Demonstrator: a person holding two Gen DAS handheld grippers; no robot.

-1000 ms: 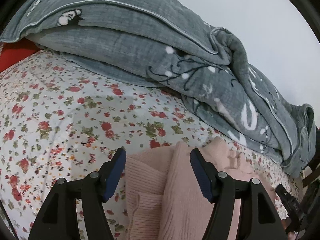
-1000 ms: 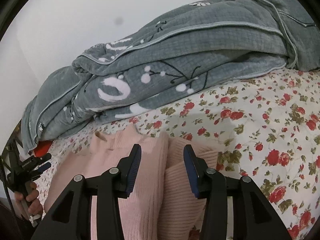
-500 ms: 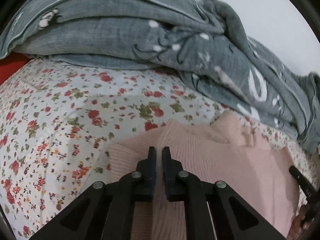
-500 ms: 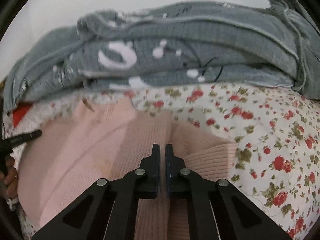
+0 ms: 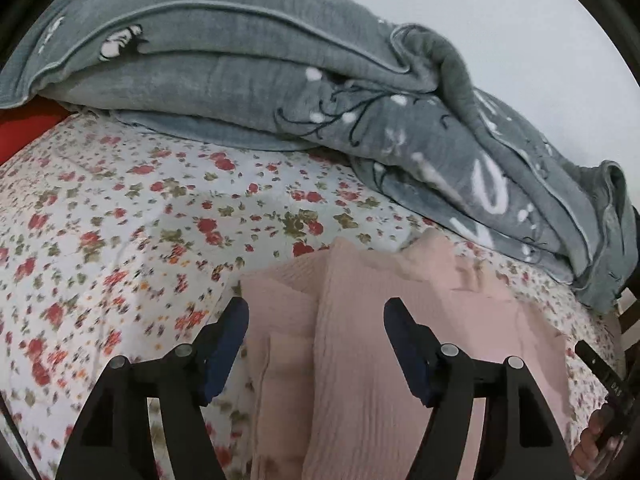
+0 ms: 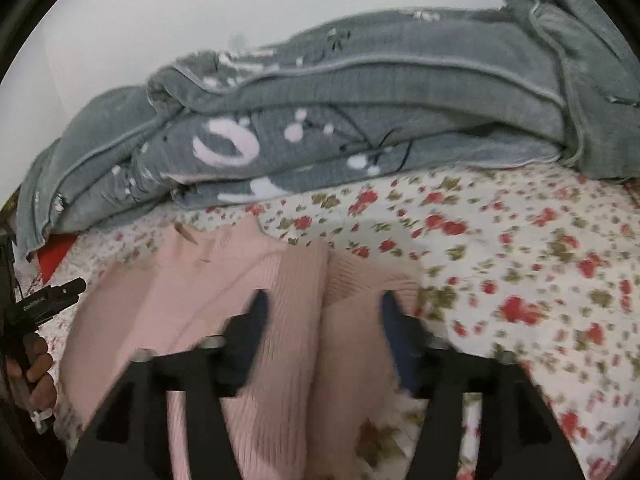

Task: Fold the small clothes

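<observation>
Both tools are letting go at once! The left gripper (image 5: 316, 344) is spreading its dark-padded jaws over the pale pink ribbed-knit sweater (image 5: 380, 320), having been pinched shut half a second ago, and the right gripper (image 6: 320, 328) is doing the same; nothing is clamped now, the knit merely lying under the gaps. That reads as a fold just laid down: a long pink panel is lying doubled over the sweater's body, its edge running between the jaws in both views.

The sweater is resting on the white bedsheet printed with small red flowers (image 5: 120, 220), just in front of the heaped grey quilted blanket with white motifs (image 5: 280, 80), near it but not touching as far as I can tell. Both grippers are angling downward toward the bed, side by side over the garment. In the right wrist view the person's hand (image 6: 36, 372) is gripping the other tool's handle at the left edge. The next crease looks due.
</observation>
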